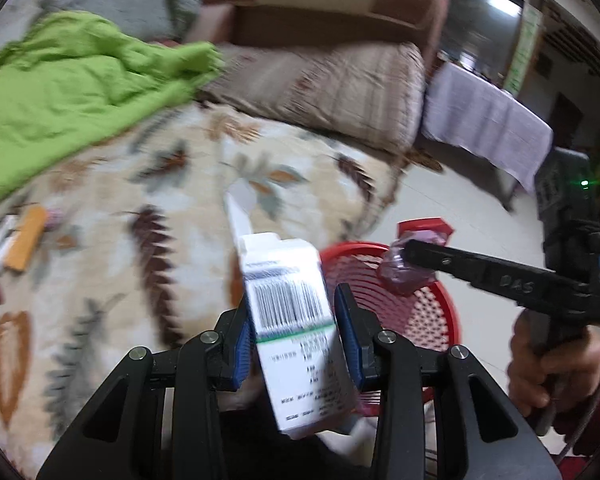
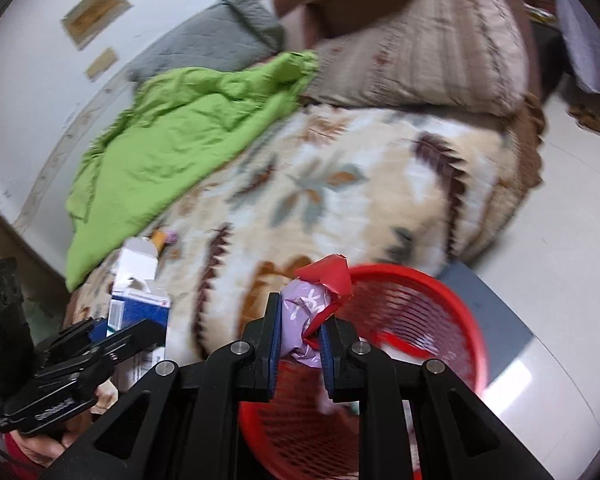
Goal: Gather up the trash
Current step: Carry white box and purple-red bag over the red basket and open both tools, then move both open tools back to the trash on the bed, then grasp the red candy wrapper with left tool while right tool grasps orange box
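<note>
The left gripper (image 1: 296, 328) pinches a white carton (image 1: 296, 320) between its blue pads; the carton stands tilted, a barcode and small print on its face, its top flap open. The right gripper (image 2: 300, 332) pinches a crumpled lilac wrapper (image 2: 300, 316) with a folded red scrap (image 2: 330, 280) against it. Whether the right pad presses the lilac part or only the red scrap cannot be told.

Just below and beyond both tools stands a red mesh basket (image 2: 432, 320) on the pale floor (image 2: 572, 264), beside the bed. The right wrist view looks down into the basket: what lies inside is blurred and partly hidden by the gripper. The left wrist view shows only its rim (image 1: 352, 246) and part of its wall behind the carton.

The left wrist view alone shows the hand (image 1: 552, 364) gripping the right tool, with the wrapper hanging over the basket, and an orange packet (image 1: 26, 244) lying farther off on the leaf-patterned blanket (image 1: 140, 248). The right wrist view alone shows the carton's blue side.

Farther back lie a green cover (image 2: 172, 140), a striped pillow (image 2: 420, 60) and a grey pillow (image 2: 216, 44)
</note>
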`<state>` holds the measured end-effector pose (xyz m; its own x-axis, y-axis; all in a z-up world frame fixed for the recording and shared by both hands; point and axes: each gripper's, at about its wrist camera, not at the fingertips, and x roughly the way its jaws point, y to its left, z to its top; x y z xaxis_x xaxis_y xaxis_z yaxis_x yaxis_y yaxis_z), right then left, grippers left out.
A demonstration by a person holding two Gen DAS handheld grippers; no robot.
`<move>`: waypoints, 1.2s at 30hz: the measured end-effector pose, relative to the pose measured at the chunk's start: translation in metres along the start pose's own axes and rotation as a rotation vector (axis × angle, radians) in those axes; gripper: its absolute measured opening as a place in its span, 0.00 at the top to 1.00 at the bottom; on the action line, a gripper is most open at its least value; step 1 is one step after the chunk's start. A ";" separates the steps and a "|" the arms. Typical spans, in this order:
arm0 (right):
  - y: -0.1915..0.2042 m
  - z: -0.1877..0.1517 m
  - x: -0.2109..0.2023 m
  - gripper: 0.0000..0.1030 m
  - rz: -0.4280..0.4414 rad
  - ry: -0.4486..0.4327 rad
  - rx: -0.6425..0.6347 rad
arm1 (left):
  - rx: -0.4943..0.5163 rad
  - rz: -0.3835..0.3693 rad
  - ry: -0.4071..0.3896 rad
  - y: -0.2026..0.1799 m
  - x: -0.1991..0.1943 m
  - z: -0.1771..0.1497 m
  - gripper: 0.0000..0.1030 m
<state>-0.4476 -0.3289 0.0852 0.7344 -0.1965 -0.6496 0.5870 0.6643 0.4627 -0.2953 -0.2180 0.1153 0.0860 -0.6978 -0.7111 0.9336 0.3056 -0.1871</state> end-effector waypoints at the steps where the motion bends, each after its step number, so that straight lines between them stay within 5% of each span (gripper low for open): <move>1: -0.007 -0.002 0.001 0.80 -0.016 0.013 0.012 | 0.010 -0.021 0.017 -0.007 0.008 0.002 0.65; 4: -0.023 -0.006 0.006 0.59 -0.028 0.047 0.043 | 0.042 -0.038 0.054 -0.023 0.027 0.003 0.60; 9: -0.030 0.001 0.009 0.59 -0.076 0.041 0.038 | 0.019 -0.030 0.078 -0.019 0.036 0.007 0.52; 16: -0.017 0.012 0.023 0.59 -0.003 0.048 0.028 | -0.099 0.074 0.020 0.029 0.010 0.014 0.44; 21: 0.015 0.009 0.035 0.51 0.061 0.063 -0.030 | -0.193 0.176 -0.004 0.076 -0.009 0.009 0.42; 33: 0.133 0.011 0.095 0.51 0.222 0.156 -0.189 | -0.467 0.380 -0.071 0.202 -0.067 -0.030 0.29; 36: 0.161 0.012 0.116 0.51 0.251 0.188 -0.210 | -0.527 0.480 -0.083 0.242 -0.087 -0.046 0.29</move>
<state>-0.2639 -0.2529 0.0915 0.7595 0.1141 -0.6404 0.3001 0.8120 0.5007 -0.0928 -0.0534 0.1012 0.4907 -0.4487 -0.7469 0.4961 0.8486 -0.1838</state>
